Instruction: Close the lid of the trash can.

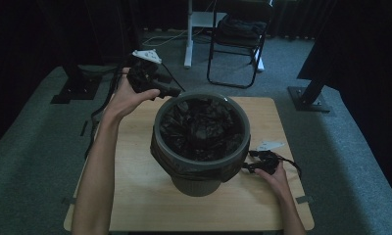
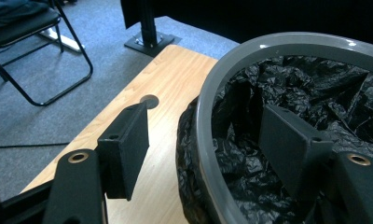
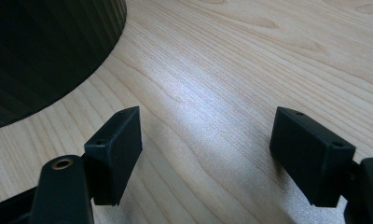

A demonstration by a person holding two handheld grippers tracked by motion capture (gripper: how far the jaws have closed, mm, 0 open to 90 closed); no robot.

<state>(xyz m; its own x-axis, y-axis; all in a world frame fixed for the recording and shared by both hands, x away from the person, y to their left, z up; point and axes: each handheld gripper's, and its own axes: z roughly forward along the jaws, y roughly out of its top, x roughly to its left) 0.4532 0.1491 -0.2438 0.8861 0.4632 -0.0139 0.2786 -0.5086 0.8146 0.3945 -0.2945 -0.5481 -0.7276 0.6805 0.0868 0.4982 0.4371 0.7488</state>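
Dim room with grey carpet and a folding chair (image 1: 238, 39) behind, light wood surface (image 1: 135, 196) up front. The grey bin (image 1: 200, 147) stands mid-surface with a black bin liner (image 1: 201, 125) stuffed inside, its edge folded over the rim. Left tool (image 2: 205, 140) is spread, one jaw outside the rim and one inside over the liner, pinching nothing. Right tool (image 3: 208, 154) sits low beside the bin's base, also spread and empty. I'd say close the left one on liner plus rim, then pull the plastic outward evenly; the right could steady the bin so it doesn't tip.
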